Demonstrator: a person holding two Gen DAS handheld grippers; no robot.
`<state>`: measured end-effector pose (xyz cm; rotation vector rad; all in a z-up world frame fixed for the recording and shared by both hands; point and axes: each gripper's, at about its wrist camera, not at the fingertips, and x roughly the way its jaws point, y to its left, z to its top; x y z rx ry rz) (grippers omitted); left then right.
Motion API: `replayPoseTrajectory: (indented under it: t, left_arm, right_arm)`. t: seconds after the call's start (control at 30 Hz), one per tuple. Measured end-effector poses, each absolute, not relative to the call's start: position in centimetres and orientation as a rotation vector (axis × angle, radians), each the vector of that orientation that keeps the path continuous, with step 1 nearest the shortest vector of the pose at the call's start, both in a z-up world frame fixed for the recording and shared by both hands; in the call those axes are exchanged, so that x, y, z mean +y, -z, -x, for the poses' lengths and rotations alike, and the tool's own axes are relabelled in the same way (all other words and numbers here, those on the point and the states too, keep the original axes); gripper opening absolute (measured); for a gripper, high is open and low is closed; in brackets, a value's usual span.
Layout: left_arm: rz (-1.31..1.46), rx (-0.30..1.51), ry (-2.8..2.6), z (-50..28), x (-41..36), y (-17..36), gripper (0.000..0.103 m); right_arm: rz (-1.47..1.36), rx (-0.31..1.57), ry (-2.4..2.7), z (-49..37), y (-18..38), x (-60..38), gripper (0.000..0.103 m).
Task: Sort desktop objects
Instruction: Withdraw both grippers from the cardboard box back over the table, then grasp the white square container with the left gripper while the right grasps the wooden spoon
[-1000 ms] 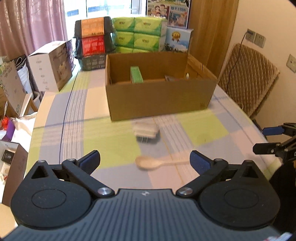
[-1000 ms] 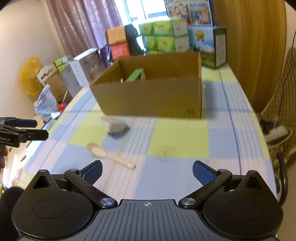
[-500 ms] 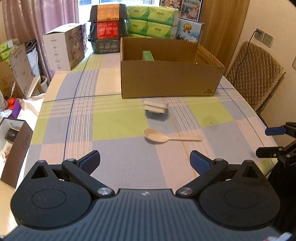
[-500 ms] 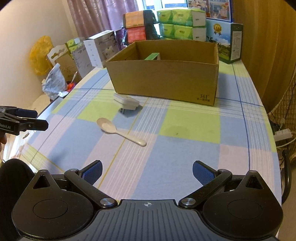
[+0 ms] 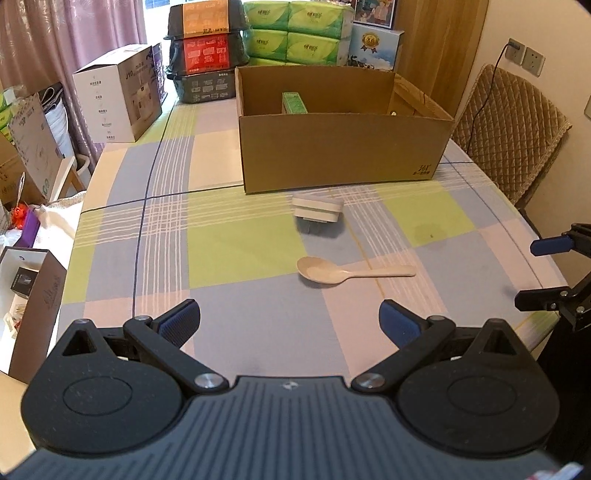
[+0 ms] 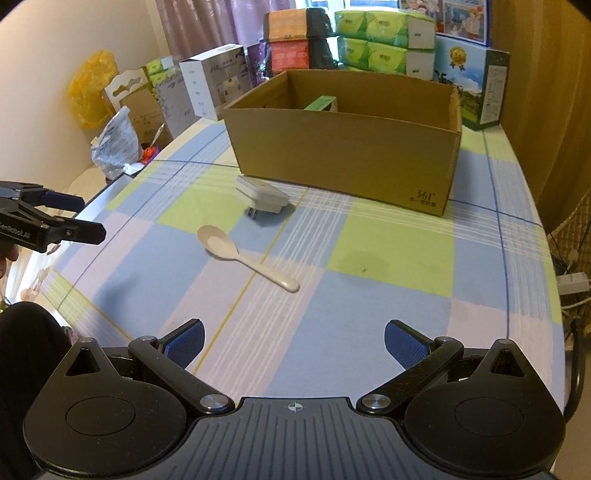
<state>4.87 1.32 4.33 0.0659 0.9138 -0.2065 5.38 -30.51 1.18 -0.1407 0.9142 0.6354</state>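
A cream plastic spoon (image 5: 351,272) (image 6: 245,256) lies on the checked tablecloth, bowl to the left. Just beyond it a white plug adapter (image 5: 317,210) (image 6: 263,195) rests in front of an open cardboard box (image 5: 343,153) (image 6: 345,157). A green packet (image 5: 294,102) (image 6: 320,103) stands inside the box. My left gripper (image 5: 290,325) (image 6: 70,218) hovers open and empty near the table's front edge, short of the spoon. My right gripper (image 6: 293,341) (image 5: 535,271) is also open and empty, off the table's right side.
Stacked tissue packs (image 5: 299,33), black crates (image 5: 205,55) and a white carton (image 5: 118,94) line the table's far end. A quilted chair (image 5: 509,125) stands to the right. Boxes and bags (image 6: 118,144) crowd the floor on the left.
Both grippers have pulled back and risen from the box, so the spoon and adapter look farther away. Nothing on the table moved; both grippers stayed open.
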Motion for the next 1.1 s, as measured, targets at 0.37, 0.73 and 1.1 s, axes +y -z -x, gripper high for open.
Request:
replayPoseTrajectory:
  t: [0.37,0.73,1.1]
  left_arm:
    - [-0.183,0.936,0.269,-7.4,1.8,-2.5,0.101]
    - [-0.387,0.921,0.556,-11.3,2.5,-0.9,0.101]
    - [-0.596,0.904,0.744,-13.8,3.0,2.6,0.101]
  right_arm:
    - [0.330,0.892,-0.827,-6.9,1.2,-25.7,0.101]
    - [0.515,0.856,-1.052,-11.3,4.6,-18.7,0.101]
    - [0.631,0.864,-1.172,-15.1,8.1,-13.2,0.080]
